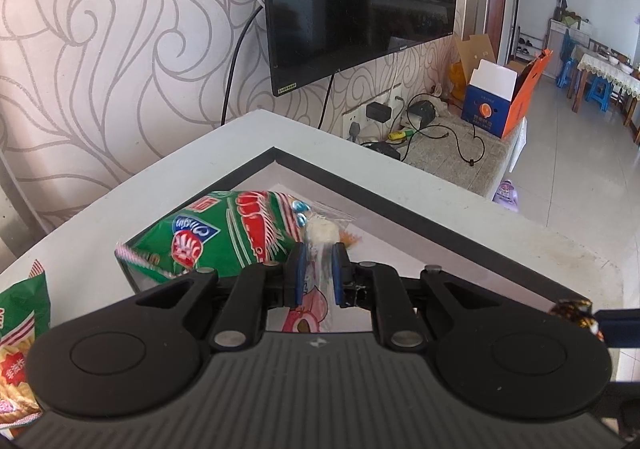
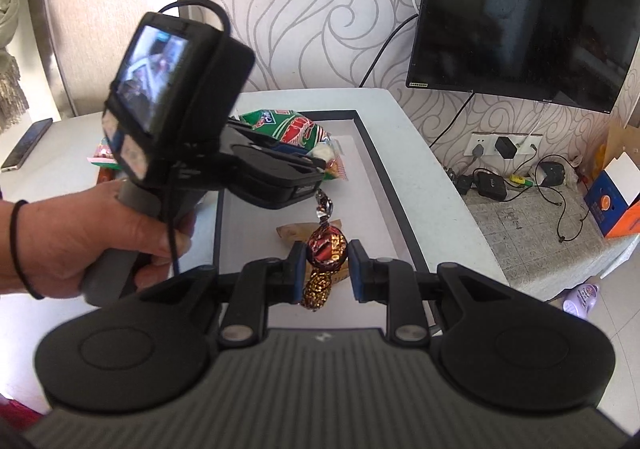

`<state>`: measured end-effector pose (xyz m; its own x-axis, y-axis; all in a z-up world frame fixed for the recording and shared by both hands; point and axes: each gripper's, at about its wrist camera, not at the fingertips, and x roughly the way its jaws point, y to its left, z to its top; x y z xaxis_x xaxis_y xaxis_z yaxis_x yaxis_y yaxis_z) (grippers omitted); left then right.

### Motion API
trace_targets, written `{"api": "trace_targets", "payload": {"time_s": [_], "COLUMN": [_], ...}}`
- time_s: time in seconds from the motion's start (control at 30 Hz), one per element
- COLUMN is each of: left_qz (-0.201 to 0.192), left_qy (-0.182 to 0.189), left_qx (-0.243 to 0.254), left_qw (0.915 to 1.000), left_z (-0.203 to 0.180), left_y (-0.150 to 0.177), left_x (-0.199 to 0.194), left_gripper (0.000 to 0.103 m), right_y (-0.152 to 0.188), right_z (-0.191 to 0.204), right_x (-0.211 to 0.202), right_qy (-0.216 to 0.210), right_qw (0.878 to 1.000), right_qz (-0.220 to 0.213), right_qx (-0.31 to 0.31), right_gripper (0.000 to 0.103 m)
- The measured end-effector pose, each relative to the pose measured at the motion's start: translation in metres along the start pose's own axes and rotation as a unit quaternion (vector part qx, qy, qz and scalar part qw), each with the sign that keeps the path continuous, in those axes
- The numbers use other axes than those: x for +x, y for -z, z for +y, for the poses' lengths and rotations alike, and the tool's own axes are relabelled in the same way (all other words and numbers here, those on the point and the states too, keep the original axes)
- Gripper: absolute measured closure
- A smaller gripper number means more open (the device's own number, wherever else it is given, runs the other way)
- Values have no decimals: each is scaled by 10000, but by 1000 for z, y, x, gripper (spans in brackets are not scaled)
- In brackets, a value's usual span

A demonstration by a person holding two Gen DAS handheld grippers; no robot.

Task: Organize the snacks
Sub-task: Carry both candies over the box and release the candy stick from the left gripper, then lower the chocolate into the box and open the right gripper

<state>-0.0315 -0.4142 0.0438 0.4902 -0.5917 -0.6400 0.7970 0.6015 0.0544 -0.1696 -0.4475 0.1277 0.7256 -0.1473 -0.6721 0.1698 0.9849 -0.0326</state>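
Behind left gripper [image 2: 316,163] — clear packet [image 1: 320,245], contents unclear

Green snack bag [image 1: 224,233] blocks the tray's [image 2: 400,209] far corner; its near floor lies free.

A dark television [image 1: 360,1] hangs on swirl-patterned wallpaper [image 1: 120,49], with black cables [image 1: 236,61] trailing from its lower edge. At four o'clock from the screen, a low stone ledge [image 1: 448,153] carries a wall socket [image 2: 504,147], small black adapters [image 2: 490,183] and looped cords. A blue and orange carton [image 1: 496,97] stands open at the ledge's far end. A phone [image 2: 26,145] lies on a white surface at nine o'clock in the right wrist view.
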Motion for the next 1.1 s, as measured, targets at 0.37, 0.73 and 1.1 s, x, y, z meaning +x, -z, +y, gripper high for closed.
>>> {"api": "trace_targets", "payload": {"time_s": [0.37,0.73,1.1], "left_qz": [33,108,55], "left_qy": [47,69,9], "left_qx": [-4,-56,-37], "left_qw": [10000,9999,10000], "left_z": [3,4,3], "left_y": [2,7,15], "left_x": [-2,-15,-34], "left_gripper": [87,73,54], "right_y": [-2,0,-2], "right_z": [5,3,1], "right_x": [3,8,12], "right_qy": [-13,-95,-145], "right_qw": [10000,9999,9999], "right_qz": [36,22,42], "right_qx": [-20,-55,-29], "right_gripper": [78,78,78]}}
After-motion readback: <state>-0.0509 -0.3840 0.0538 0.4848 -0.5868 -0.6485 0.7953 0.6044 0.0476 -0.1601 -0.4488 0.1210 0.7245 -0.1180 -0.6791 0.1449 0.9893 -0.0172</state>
